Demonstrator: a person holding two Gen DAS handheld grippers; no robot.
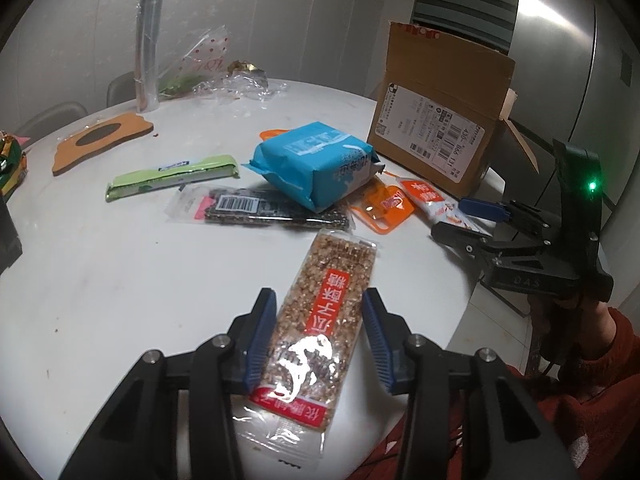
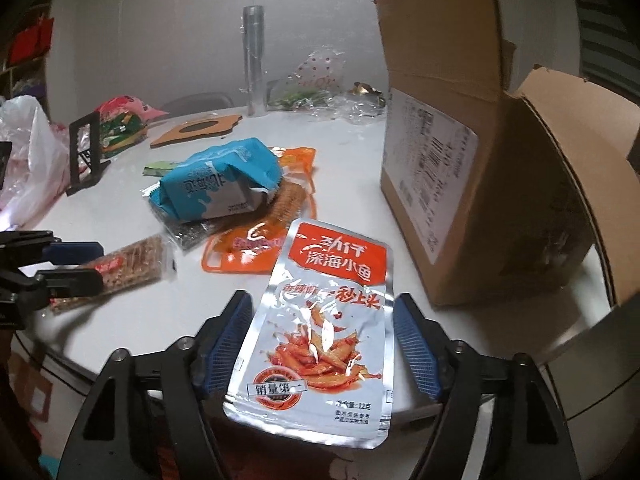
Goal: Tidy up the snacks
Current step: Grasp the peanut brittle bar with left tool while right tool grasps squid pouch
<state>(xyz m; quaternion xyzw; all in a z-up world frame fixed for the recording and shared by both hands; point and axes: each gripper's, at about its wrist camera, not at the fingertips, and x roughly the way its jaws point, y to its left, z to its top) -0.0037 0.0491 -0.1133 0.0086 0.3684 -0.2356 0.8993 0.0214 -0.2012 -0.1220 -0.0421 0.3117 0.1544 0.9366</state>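
Observation:
My left gripper (image 1: 320, 320) is shut on a brown puffed-grain bar with a red label (image 1: 320, 320), held over the near edge of the white round table (image 1: 120, 280). My right gripper (image 2: 324, 332) is shut on a silver and orange spicy fish packet (image 2: 324, 320), held above the table edge beside the open cardboard box (image 2: 480, 160). The box also shows in the left wrist view (image 1: 436, 120). The right gripper (image 1: 472, 220) and its packet (image 1: 432, 200) show in the left wrist view. The left gripper with its bar (image 2: 128, 264) shows at the left of the right wrist view.
A blue milk-snack bag (image 1: 316, 164), a green bar (image 1: 172, 176), a dark seed bar (image 1: 264, 212) and an orange packet (image 1: 384, 208) lie mid-table. A foil roll (image 1: 148, 48), crumpled cellophane (image 1: 224, 76), a wooden coaster (image 1: 104, 140) and plastic bags (image 2: 28, 160) sit farther off.

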